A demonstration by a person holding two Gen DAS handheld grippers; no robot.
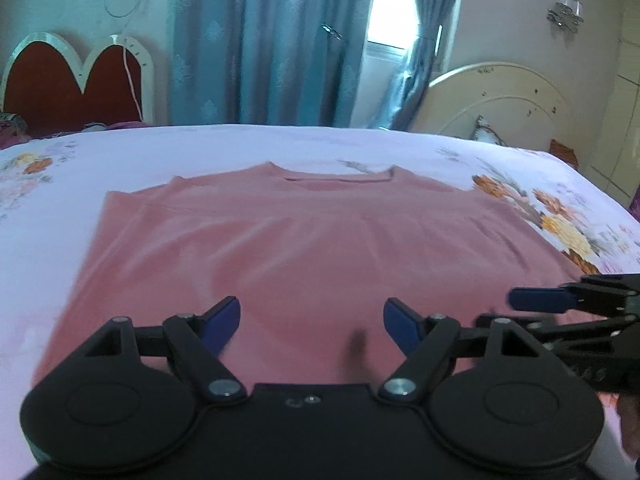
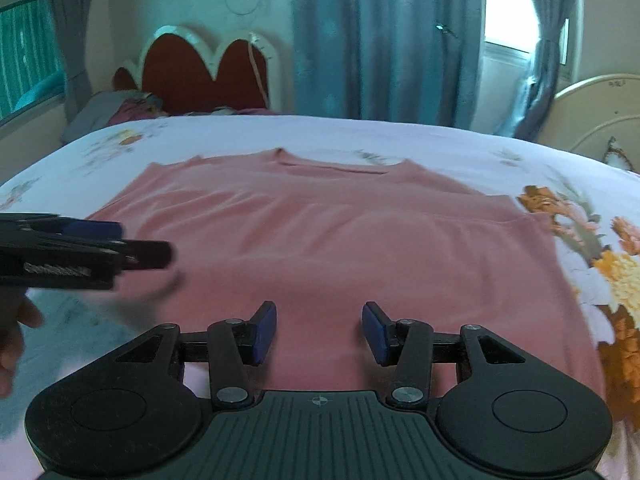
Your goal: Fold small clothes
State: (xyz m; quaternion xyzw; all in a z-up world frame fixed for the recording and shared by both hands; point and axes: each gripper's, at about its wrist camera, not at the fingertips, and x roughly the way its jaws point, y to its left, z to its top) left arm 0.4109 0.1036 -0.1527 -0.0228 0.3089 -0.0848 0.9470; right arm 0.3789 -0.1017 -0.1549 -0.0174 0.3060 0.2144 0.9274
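Observation:
A pink shirt (image 1: 304, 240) lies flat on the bed, neckline at the far side, sleeves folded in; the right wrist view shows the same shirt (image 2: 340, 240). My left gripper (image 1: 312, 322) hovers over the near hem, open, with only cloth below the blue pads. My right gripper (image 2: 319, 330) stands open over the near hem too, nothing between its pads. In the left wrist view the right gripper (image 1: 532, 300) comes in from the right edge. The left gripper (image 2: 120, 240) reaches in from the left in the right wrist view, a hand (image 2: 16, 328) behind it.
The bed has a white flowered sheet (image 1: 560, 232). A red heart-shaped headboard (image 1: 72, 84) stands at the back left, blue curtains (image 1: 264, 40) behind the bed, and a cream headboard (image 1: 500, 100) at the back right.

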